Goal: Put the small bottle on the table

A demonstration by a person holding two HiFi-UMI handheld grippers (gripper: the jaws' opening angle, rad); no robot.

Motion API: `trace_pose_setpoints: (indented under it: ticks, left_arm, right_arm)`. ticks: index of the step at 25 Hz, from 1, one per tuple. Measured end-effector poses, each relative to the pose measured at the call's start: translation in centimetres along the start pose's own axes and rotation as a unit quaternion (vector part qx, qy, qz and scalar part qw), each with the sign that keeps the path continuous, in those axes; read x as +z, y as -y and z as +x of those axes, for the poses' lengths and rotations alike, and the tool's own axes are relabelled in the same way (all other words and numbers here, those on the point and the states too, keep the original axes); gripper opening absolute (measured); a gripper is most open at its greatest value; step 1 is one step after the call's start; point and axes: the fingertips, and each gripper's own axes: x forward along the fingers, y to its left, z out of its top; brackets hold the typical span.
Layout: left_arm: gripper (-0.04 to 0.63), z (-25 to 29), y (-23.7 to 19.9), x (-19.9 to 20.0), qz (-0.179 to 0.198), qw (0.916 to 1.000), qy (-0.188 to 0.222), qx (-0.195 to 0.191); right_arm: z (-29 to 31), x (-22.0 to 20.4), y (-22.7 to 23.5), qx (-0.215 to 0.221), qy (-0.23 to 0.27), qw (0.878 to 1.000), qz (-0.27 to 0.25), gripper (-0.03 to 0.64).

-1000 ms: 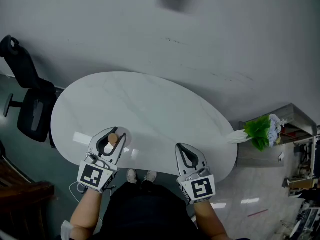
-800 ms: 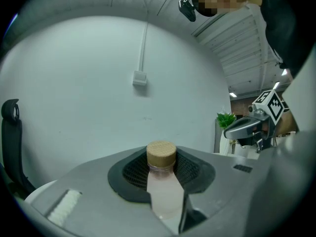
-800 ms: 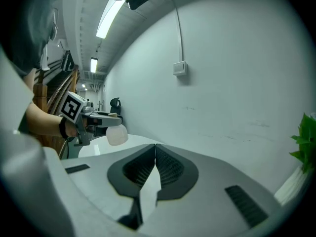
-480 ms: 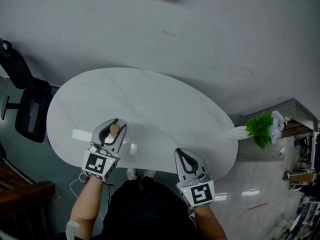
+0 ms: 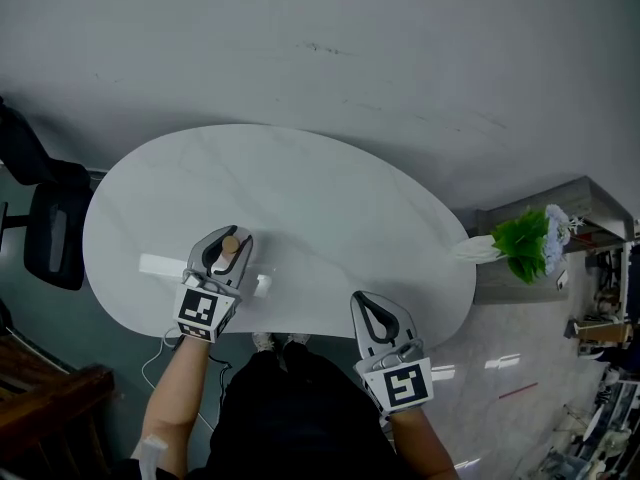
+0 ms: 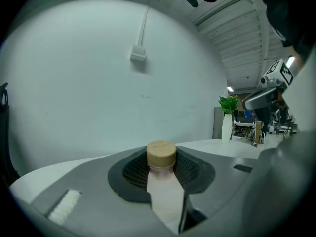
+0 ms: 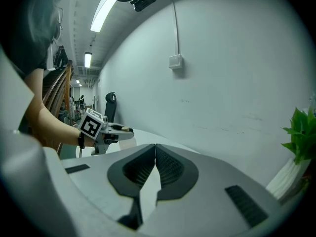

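The only print that shows is the black-and-white square marker on the cube of each tool; it is a pattern, not letters. The left tool (image 5: 228, 236) pinches the small bottle (image 6: 161, 181) between its dark ribbed pads: the pale body sits in the gap and the round tan cap (image 6: 161, 154) stands out just above the pads. In the head view this bottle (image 5: 230, 246) is over the near left part of the bench (image 5: 300, 188), inside the edge – whether its bottom touches the surface I cannot tell. The right tool (image 5: 372, 303) is well apart from it, at the near right edge of the bench, and in the right gripper view its two jaws are pressed together with nothing between them (image 7: 155, 159); the same view shows the left tool (image 7: 106, 131) far to the left, held by a bare forearm. The bench is white, smooth and oval, with faint grey veins, and it stands near a plain pale wall (image 5: 400, 58). A small box (image 6: 138, 56) with a cable going up is fixed on this wall. A black chair (image 5: 45, 238) stands just beside the left end of the bench. At the right end there is a green plant (image 5: 520, 250) in a white vase (image 5: 470, 250), next to a metal rack (image 5: 590, 228) – what lies on it is too small to tell. The floor (image 5: 500, 368) at the right is glossy and light.
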Motion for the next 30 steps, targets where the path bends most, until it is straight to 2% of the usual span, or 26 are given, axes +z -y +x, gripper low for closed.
trace_pose_setpoints:
  ticks: [20,30]
  left_arm:
    - [0.117,5.0,-0.4,-6.3,0.002,0.9985,-0.048,-0.026]
    - [0.117,6.8,-0.3,-7.5,-0.002,0.9979,-0.054,-0.037]
  right_arm:
    - [0.3,-1.1,-0.5,-0.014,-0.026,0.999,0.013,0.006]
    - [0.3,-2.3,-0.5,-0.027,-0.044,0.998,0.026,0.006]
